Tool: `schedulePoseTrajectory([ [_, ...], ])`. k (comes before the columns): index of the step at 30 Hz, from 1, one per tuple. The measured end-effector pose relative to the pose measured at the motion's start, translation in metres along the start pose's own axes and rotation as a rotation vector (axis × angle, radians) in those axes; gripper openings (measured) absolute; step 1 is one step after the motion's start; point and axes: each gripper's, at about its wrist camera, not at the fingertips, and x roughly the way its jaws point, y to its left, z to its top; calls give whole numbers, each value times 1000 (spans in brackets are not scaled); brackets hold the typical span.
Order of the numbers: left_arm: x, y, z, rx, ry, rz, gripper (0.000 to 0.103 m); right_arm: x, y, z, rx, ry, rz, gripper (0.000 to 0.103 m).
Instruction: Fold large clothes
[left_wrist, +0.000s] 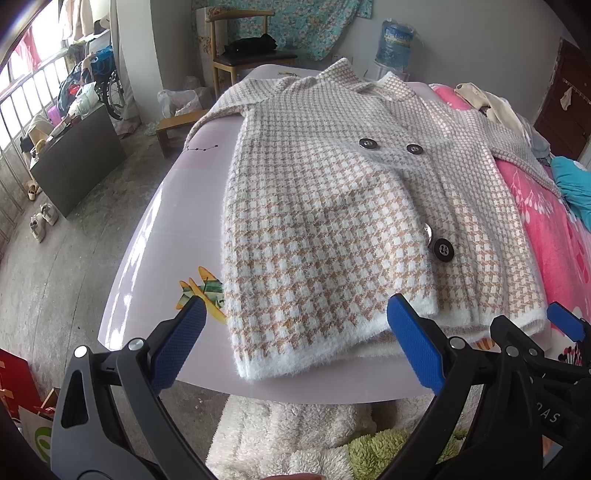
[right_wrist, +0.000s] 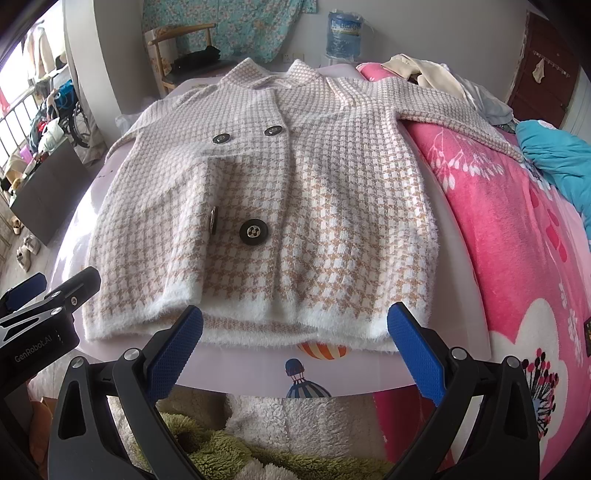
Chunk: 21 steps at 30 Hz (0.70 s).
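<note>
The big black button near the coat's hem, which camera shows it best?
The right wrist view: the black button faces the lens almost flat, its centre holes clear. In the left wrist view it sits off to the right, tilted and smaller, though unobstructed.

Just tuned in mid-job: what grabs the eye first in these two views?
The checked coat spread flat across the pale table, its dark buttons standing out mid-front. To its right lies a bright pink blanket. Both grippers, left and right, sit open at the coat's white hem.
</note>
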Motion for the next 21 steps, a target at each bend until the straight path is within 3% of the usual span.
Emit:
schedulePoseTrajectory([
  [21, -5, 15, 14, -8, -12, 7, 95, -10, 12, 15, -18, -35, -28, 98],
])
